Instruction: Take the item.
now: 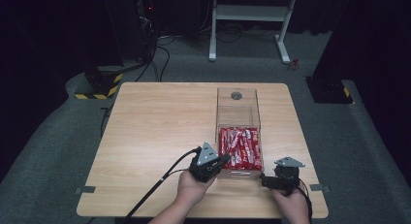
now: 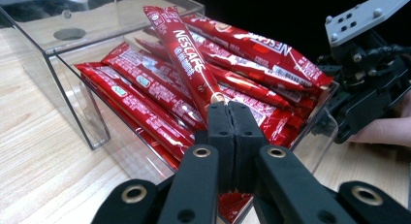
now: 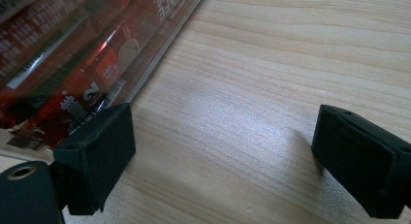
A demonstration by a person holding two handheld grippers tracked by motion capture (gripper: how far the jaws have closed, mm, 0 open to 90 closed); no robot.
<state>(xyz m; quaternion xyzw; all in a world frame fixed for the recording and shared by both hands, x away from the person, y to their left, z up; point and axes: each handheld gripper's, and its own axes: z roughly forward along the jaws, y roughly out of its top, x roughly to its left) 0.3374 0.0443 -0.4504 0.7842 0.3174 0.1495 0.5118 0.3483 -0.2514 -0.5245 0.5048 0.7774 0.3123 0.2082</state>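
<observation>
Left tongs (image 2: 231, 118): pinching the end of one red coffee stick (image 2: 188, 54), tilting it up off the pile.
Clear box (image 2: 77, 95): holding the remaining sticks.
Right tongs (image 3: 223, 156): standing wide apart on the bench (image 3: 271, 88) beside the box wall, likely steadying it.
High view: showing both tongs at the box's near end (image 1: 237, 171).
</observation>
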